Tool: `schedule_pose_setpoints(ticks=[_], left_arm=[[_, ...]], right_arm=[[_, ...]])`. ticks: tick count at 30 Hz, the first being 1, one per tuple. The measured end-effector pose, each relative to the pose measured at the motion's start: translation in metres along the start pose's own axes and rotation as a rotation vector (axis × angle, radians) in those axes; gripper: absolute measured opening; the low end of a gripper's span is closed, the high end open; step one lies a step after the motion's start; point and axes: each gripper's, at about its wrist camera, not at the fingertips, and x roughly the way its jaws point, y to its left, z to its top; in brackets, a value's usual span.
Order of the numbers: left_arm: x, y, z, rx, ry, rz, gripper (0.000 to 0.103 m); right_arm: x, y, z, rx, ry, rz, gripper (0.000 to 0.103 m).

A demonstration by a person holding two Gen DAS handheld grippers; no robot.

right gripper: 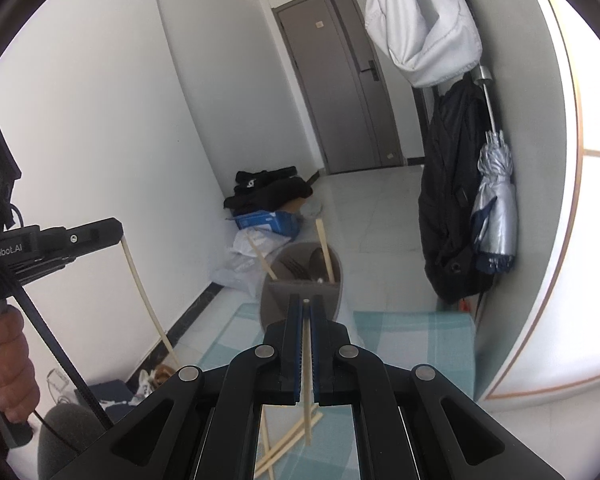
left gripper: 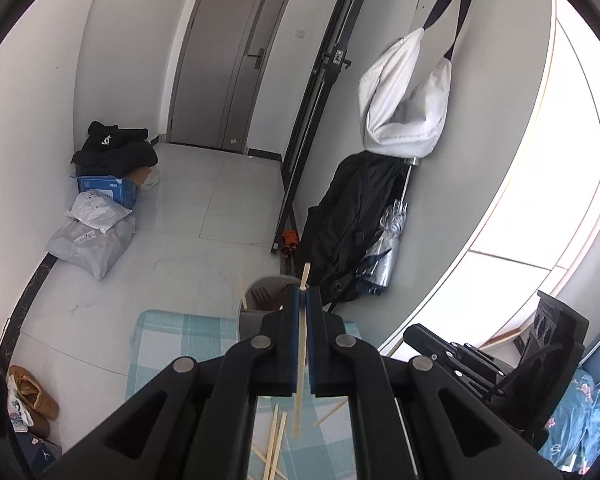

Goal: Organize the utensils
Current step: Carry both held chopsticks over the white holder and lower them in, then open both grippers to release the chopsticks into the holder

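While both claws pinch, I read near to far. L gripper: pads pressed on one chopstick, held upright, tip past the fingers. R gripper: likewise clamped on a second stick. Below: loose sticks crossed on checked cloth. Just ahead: grey holder w/ fork, spoon, two sticks. Far: door.
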Motion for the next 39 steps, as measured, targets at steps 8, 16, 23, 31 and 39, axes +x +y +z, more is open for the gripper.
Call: schedule_pose_setpoints(ticks=[8, 16, 23, 31, 39], left_arm=[[0.032, 0.021, 0.053, -0.055, -0.070, -0.049, 0.000], [0.065, 0.062, 0.069, -0.132, -0.081, -0.073, 0.000], [0.074, 0.067, 0.067, -0.039, -0.099, -0.099, 0.000], [0.091, 0.075, 0.056, -0.034, -0.027, -0.122, 0.000], [0.097, 0.071, 0.046, 0.002, 0.040, -0.131, 0.000]], right_arm=[[0.003, 0.011, 0.084, -0.086, -0.075, -0.016, 0.003], [0.044, 0.023, 0.136, -0.147, -0.093, 0.002, 0.003], [0.085, 0.037, 0.127, -0.218, -0.068, -0.018, 0.003], [0.114, 0.047, 0.111, -0.294, -0.023, -0.036, 0.003], [0.128, 0.034, 0.095, -0.264, 0.042, -0.049, 0.003]])
